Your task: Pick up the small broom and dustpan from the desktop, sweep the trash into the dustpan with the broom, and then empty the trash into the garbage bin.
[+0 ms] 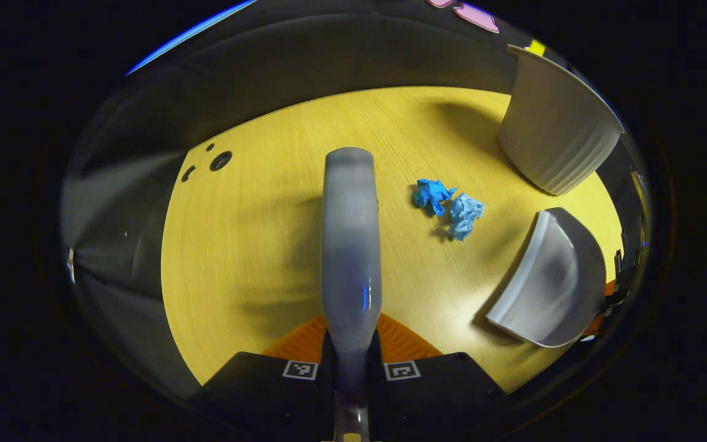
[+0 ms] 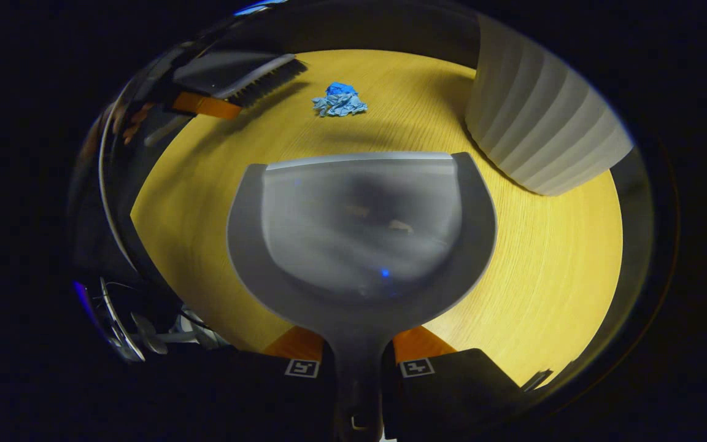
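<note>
Crumpled blue paper trash (image 1: 448,209) lies on the yellow wooden surface (image 1: 255,245), near the ribbed white garbage bin (image 1: 553,132). The left gripper (image 1: 351,362) has its fingers pinching the handle of the small grey broom (image 1: 351,245), which is held above the surface to the left of the trash. The right gripper (image 2: 358,362) has its fingers clamped on the handle of the grey dustpan (image 2: 359,233), whose open lip faces the trash (image 2: 339,100), well apart from it. In the right gripper view the broom's dark bristles (image 2: 264,77) show just left of the trash.
</note>
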Motion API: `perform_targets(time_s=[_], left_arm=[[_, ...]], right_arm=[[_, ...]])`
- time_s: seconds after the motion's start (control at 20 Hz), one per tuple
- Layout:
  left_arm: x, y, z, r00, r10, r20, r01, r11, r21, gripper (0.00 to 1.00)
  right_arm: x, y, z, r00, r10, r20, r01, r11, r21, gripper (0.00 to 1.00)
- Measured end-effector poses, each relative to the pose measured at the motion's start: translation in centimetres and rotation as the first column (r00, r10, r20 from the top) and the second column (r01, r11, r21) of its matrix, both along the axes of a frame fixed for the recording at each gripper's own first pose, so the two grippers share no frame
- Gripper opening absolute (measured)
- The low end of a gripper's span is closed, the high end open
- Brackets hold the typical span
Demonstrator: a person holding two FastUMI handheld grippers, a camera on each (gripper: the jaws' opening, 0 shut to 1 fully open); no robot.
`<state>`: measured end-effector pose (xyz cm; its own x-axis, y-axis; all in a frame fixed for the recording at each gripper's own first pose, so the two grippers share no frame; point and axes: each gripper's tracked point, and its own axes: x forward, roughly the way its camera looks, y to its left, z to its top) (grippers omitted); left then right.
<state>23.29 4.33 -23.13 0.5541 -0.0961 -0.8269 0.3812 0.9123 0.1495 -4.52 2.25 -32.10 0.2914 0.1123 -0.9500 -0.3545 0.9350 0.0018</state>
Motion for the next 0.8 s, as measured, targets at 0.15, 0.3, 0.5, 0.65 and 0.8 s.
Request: perform_targets(time_s=[0.15, 0.3, 0.5, 0.65, 0.8], left_arm=[[2.9, -1.1, -0.5, 0.996, -0.089, -0.005, 0.089, 0.99, 0.109, 0.28], [4.9, -1.9, -0.7, 0.986, -0.166, -0.019, 0.167, 0.964, 0.208, 0.25], [5.7, -4.0, -1.1, 0.952, -0.304, -0.048, 0.305, 0.917, 0.257, 0.25], [4.9, -5.7, -1.3, 0.904, -0.421, -0.068, 0.423, 0.865, 0.269, 0.25], [3.0, -7.4, -2.0, 0.871, -0.484, -0.084, 0.488, 0.836, 0.252, 0.28]], right_arm=[[0.2, -0.9, 0.0, 0.999, 0.045, -0.004, -0.045, 0.999, 0.002, 0.33], [0.3, -1.6, -0.5, 0.997, 0.073, -0.022, -0.072, 0.997, 0.003, 0.32], [0.2, -2.3, -0.7, 0.994, 0.102, -0.032, -0.101, 0.995, 0.02, 0.32], [0.7, -2.8, -0.9, 0.992, 0.125, -0.025, -0.124, 0.992, 0.019, 0.33], [1.0, -3.3, -1.2, 0.988, 0.152, -0.014, -0.152, 0.988, 0.006, 0.32]])
